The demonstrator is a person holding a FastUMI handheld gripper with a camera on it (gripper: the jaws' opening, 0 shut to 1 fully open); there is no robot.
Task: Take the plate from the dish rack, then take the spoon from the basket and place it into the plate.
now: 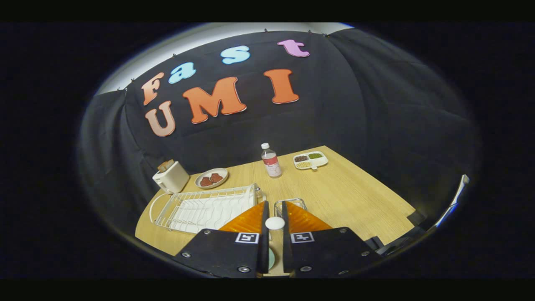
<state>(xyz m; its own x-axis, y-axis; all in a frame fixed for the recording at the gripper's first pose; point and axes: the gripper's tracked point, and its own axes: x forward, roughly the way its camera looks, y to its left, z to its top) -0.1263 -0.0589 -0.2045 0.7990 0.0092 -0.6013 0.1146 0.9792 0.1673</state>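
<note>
My gripper (274,207) is held above the wooden table (351,196), its fingers nearly together. A white spoon (274,223) sits between them, its rounded end showing in the narrow gap, and both fingers press on it. Lower in the gap a pale sliver of the plate (271,258) shows beneath the gripper; the rest of it is hidden by the gripper body. The small wire basket (291,202) stands just beyond the fingertips. The white wire dish rack (205,207) lies left of the fingers, with no plate in it.
Beyond the rack stand a white toaster (171,177) and a small plate of reddish food (212,178). A plastic bottle (271,160) and a divided tray of food (310,160) stand farther back. The table's edge runs along the right.
</note>
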